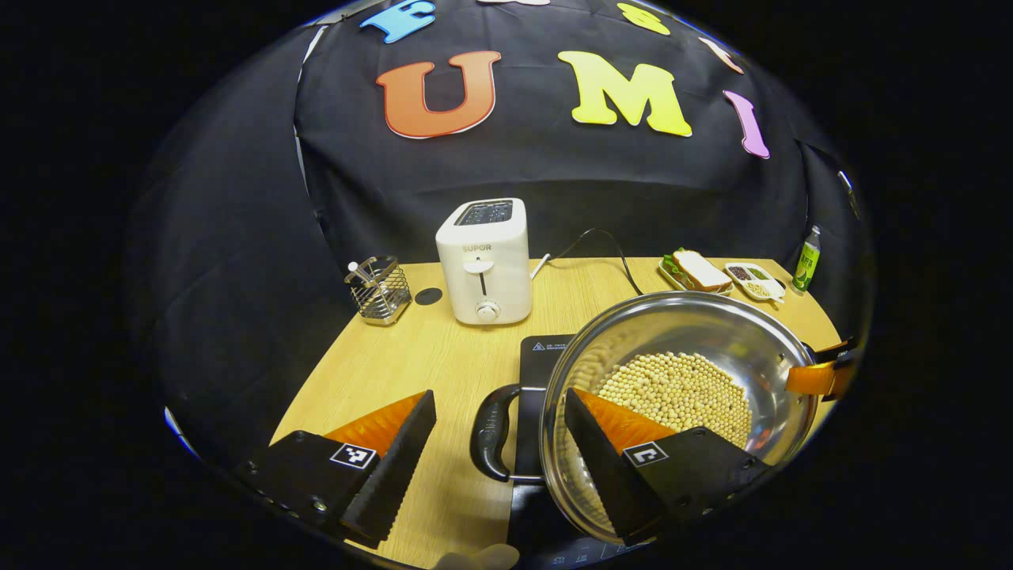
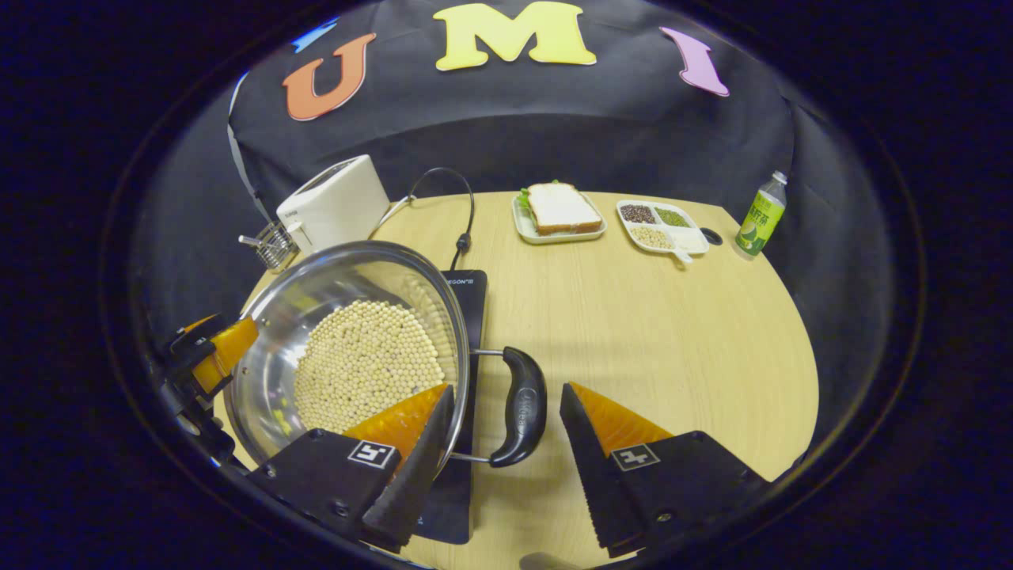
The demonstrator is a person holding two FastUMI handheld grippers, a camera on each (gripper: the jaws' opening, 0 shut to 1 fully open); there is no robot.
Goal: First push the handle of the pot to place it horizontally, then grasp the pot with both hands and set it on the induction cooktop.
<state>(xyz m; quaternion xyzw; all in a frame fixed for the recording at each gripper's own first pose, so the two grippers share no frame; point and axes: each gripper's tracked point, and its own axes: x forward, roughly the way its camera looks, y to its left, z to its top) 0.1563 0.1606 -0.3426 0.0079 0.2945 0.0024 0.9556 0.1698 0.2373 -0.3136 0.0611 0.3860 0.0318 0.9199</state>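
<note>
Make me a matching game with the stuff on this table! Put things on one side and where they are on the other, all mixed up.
Things:
1. Soybeans
2. Sandwich
3. Bottle
4. Toaster

Places:
A. At the table's far right edge, standing upright
B. Beside the wire utensil holder
C. Inside the steel pot
D. On a small tray next to the divided dish

Pairs: 1-C, 2-D, 3-A, 4-B
</note>
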